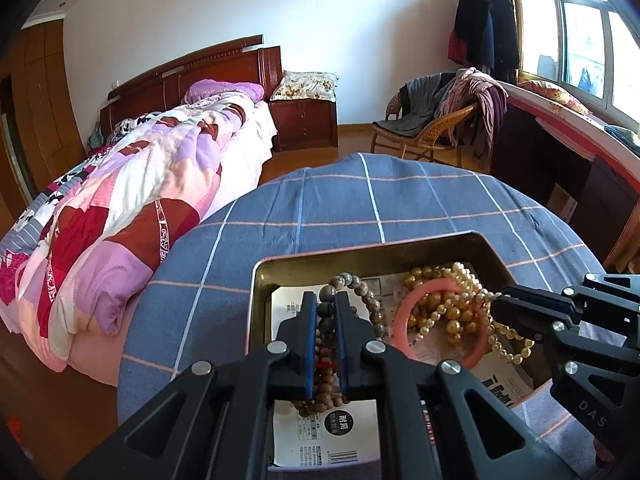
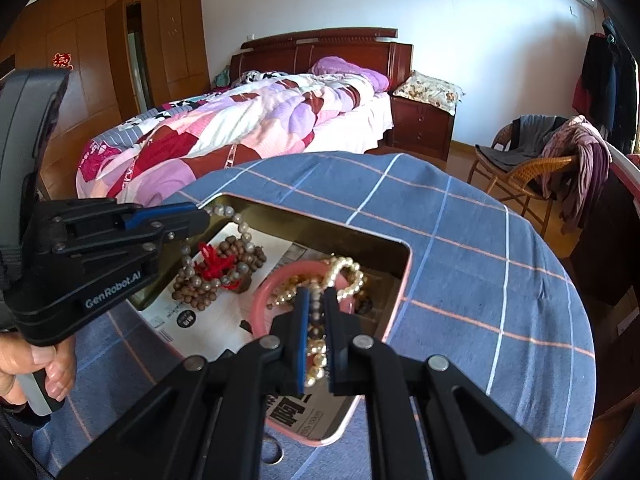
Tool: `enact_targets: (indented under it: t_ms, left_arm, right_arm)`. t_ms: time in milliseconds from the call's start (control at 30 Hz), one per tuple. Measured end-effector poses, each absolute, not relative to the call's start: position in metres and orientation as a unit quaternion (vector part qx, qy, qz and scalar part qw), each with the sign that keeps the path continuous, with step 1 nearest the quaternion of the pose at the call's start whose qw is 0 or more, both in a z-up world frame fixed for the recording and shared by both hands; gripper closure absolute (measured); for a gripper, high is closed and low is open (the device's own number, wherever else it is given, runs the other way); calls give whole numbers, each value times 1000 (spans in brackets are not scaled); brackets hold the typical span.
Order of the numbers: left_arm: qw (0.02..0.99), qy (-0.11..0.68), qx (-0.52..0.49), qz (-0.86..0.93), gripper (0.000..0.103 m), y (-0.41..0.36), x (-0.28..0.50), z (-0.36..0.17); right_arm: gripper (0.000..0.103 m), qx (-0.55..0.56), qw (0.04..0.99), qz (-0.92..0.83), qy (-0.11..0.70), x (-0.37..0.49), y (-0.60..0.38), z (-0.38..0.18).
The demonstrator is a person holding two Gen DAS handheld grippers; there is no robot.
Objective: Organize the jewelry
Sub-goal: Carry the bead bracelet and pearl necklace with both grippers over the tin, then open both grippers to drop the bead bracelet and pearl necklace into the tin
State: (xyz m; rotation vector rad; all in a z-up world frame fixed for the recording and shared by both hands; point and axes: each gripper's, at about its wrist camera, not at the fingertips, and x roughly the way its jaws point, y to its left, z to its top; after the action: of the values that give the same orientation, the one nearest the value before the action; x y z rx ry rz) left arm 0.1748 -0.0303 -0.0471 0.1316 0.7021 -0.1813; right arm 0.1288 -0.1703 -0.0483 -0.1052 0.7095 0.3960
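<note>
Left gripper [image 1: 325, 300]: its fingers [image 1: 308, 320] are closed on the grey bead bracelet [image 1: 362, 292], with a strand of small brown beads [image 1: 322, 376] also running between them.
Right gripper [image 2: 316, 300]: its fingers [image 2: 302, 320] are clamped on the pearl necklace [image 2: 344, 276], whose strand runs down between the blue pads.
Tray [image 1: 260, 280]: a shallow metal tray with a pink outer rim, lined with printed paper [image 1: 344, 432], sits on the desk [image 1: 340, 208] under a blue checked cloth.
Grey bead bracelet: inside the tray on its left side, looping up from the left fingers toward the tray's far wall.
Brown beads: piled on the paper with a red tassel [image 2: 212, 260] among them.
Pearl necklace: heaped on the right side of the tray, tangled with larger gold beads [image 1: 452, 312].
Pink bangle [image 1: 400, 328]: lies in the tray around and under the pearl heap.
Surroundings: a bed [image 1: 140, 184] with a patchwork quilt stands beyond the desk; a wicker chair [image 1: 432, 128] draped with clothes is near the window.
</note>
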Motion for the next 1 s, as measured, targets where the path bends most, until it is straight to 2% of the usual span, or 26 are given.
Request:
enact_targets:
  t_ms: [400, 433, 500, 567, 600, 633, 1000]
  left_arm:
    - [923, 365, 50, -109, 94, -29, 173, -56]
    - [923, 367, 48, -109, 90, -28, 173, -57]
    - [925, 362, 46, -106, 76, -27, 170, -55]
    - [930, 351, 48, -97, 29, -26, 165, -51]
    - [934, 343, 49, -91, 22, -25, 162, -49]
    - [937, 333, 49, -90, 20, -23, 159, -46]
    - [936, 339, 67, -65, 20, -5, 125, -52]
  right_arm:
    - [93, -69, 917, 188, 344, 126, -164, -52]
    - [92, -68, 918, 187, 344, 126, -164, -52]
    - [86, -67, 919, 182, 343, 126, -166, -52]
    - [61, -61, 920, 181, 341, 124, -170, -51]
    - [55, -58, 922, 179, 339, 123, -171, -50]
    - [51, -57, 924, 176, 335, 122, -173, -49]
    - [50, -57, 925, 161, 339, 99, -186, -49]
